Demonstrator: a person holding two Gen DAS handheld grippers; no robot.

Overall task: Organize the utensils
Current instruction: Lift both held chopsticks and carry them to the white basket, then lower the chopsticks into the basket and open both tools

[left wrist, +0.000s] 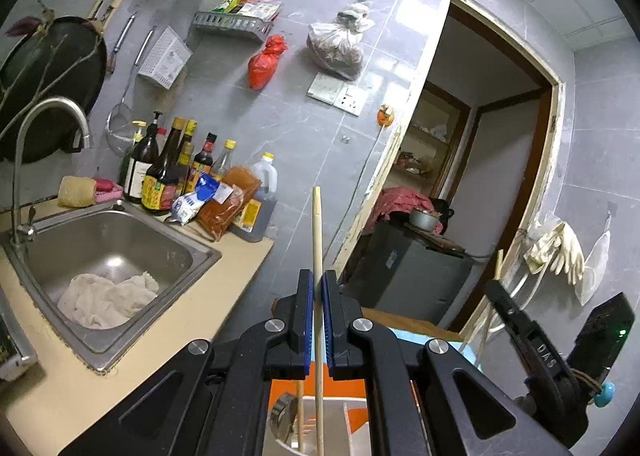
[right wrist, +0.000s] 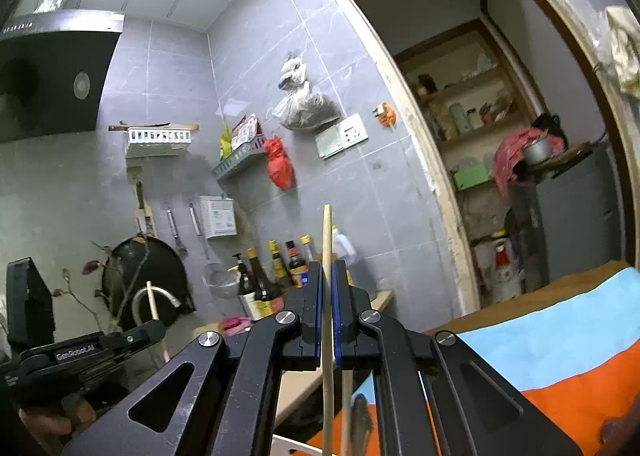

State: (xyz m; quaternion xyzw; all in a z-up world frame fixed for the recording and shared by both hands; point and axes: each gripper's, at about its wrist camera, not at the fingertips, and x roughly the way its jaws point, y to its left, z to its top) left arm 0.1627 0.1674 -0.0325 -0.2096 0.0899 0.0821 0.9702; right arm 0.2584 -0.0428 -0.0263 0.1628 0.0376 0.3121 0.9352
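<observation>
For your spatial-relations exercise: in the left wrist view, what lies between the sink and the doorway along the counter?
A cluster of sauce bottles and food packets stands on the counter between the sink and the doorway, shown in the left wrist view.

The right gripper [right wrist: 328, 288] points about level toward the grey tiled wall [right wrist: 256, 96], its blue-lined jaws pressed onto a pale wooden chopstick [right wrist: 327, 240] that stands nearly upright between them, its top rising above the fingertips. Below the jaws the stick runs down beside a second wooden handle [right wrist: 346, 408] and a dark utensil head [right wrist: 362, 422], above the rim of a white holder [right wrist: 292, 446]. At the left edge, the left gripper [right wrist: 154, 326] carries another chopstick [right wrist: 152, 302]. Sauce bottles [right wrist: 276, 262] stand at the far edge of the counter [right wrist: 298, 380]. A blue and orange cloth [right wrist: 560, 340] lies to the right.
</observation>
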